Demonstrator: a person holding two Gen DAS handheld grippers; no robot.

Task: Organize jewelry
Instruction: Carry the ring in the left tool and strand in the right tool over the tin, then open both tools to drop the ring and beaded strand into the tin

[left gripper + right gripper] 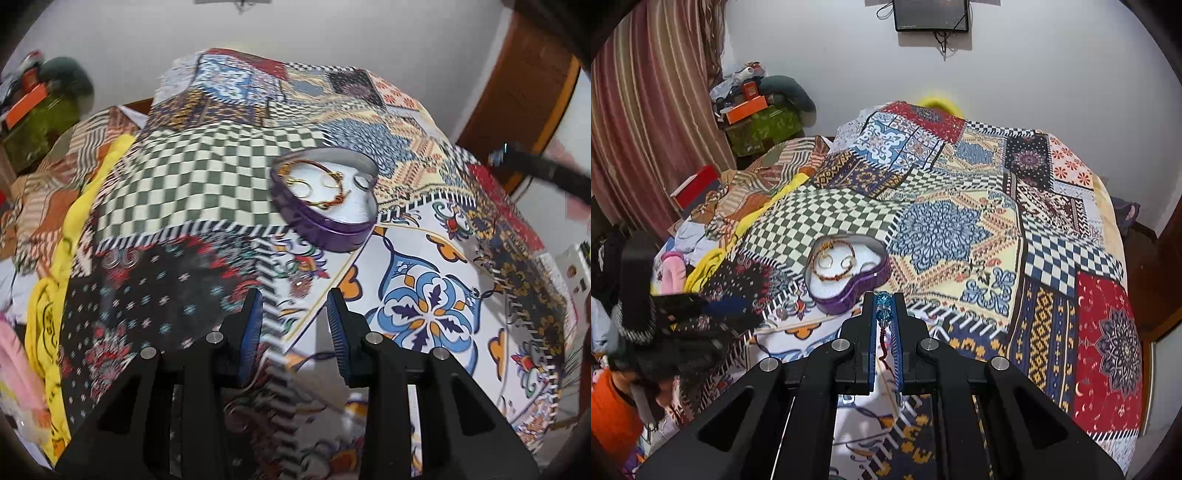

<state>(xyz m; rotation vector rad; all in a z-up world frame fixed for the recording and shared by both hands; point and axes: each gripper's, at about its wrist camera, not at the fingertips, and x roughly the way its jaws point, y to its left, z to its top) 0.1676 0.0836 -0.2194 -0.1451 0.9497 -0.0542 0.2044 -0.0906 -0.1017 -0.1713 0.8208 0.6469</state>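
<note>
A purple heart-shaped tin with a white lining lies open on the patchwork bedspread. Inside it are gold rings and a red-and-gold bracelet. My left gripper hangs open just short of the tin, with nothing between its blue pads. A small shiny piece lies on the cloth just beyond the fingertips. In the right wrist view the tin sits just ahead of my right gripper. That gripper is shut on a blue-beaded piece with a red thread trailing back between the pads.
Yellow and pink clothes are heaped along the bedspread's left edge. Boxes and a green bag stand by a striped curtain at the far left. The wall carries a dark screen. The blurred left gripper shows at the left.
</note>
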